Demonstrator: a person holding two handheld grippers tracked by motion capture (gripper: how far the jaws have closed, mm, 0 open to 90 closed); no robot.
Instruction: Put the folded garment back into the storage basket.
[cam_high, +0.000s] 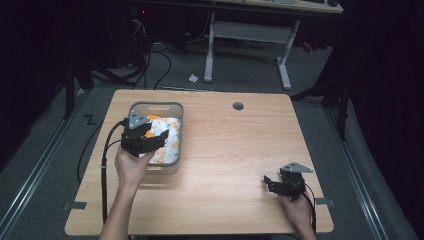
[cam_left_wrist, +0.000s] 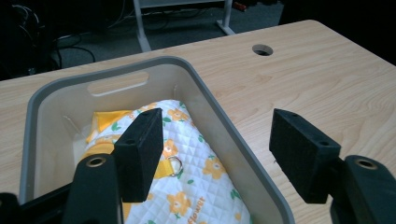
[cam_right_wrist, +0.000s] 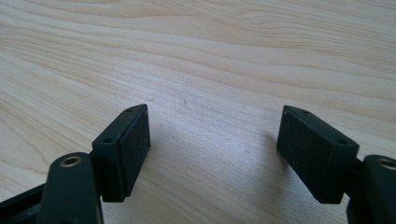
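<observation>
Two open grippers: left gripper (cam_left_wrist: 217, 156) over quilted cloth (cam_left_wrist: 201, 186) in bin (cam_left_wrist: 51, 93).

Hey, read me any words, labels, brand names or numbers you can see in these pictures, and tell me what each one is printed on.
One orange printed word on the quilted floral cloth in the grey bin, near the bottom of the left gripper view: it starts "Flow", and the remaining letters are too blurred to read.
No other text is readable on the bin, the table or the grippers.

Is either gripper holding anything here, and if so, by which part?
Nothing is held. The left gripper stands open over the grey bin's rim; the right gripper is open above bare table.
</observation>
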